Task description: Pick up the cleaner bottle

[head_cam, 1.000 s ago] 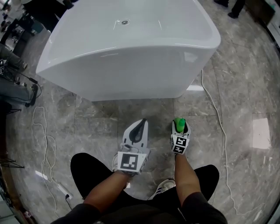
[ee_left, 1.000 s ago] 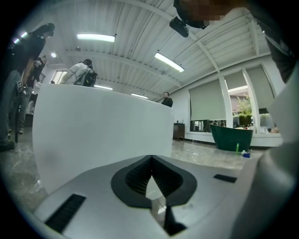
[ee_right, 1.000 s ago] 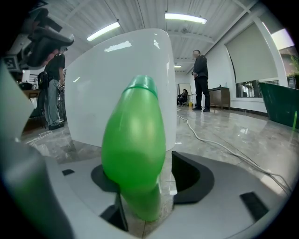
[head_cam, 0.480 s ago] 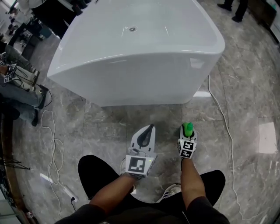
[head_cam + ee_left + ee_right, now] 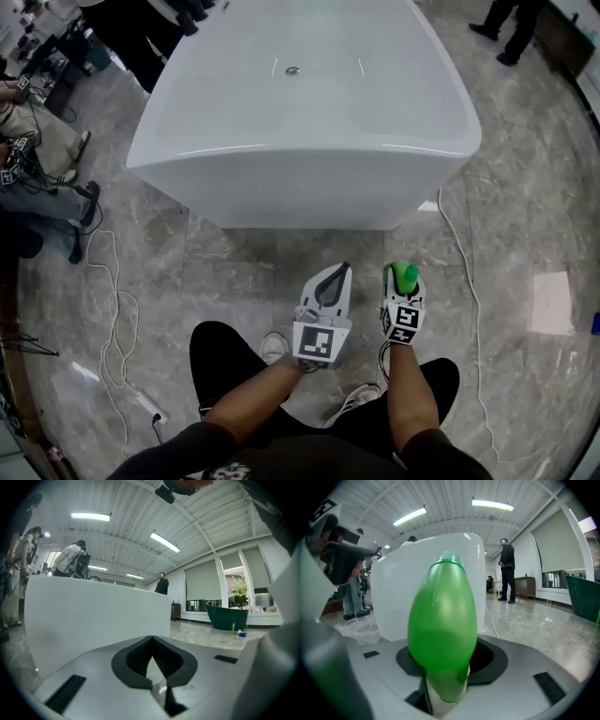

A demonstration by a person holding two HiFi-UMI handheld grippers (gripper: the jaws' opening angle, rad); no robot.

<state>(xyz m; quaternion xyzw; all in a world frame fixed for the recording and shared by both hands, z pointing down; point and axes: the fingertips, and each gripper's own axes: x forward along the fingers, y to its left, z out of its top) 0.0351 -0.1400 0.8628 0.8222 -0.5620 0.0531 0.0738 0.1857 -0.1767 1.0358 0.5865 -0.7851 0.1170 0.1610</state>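
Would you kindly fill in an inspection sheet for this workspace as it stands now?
Surface: glossy grey marble floor.
Job's things: green cleaner bottle, clamped in the right gripper.
Clutter: nothing seen.
Grippers: the right gripper's jaws have just been closing, with the cleaner bottle between them; left gripper shut, nothing in it.
Cables: white cable snaking along the floor on the right; second cable looping on the left.
Surroundings: white bathtub ahead; bystanders at the far edges.
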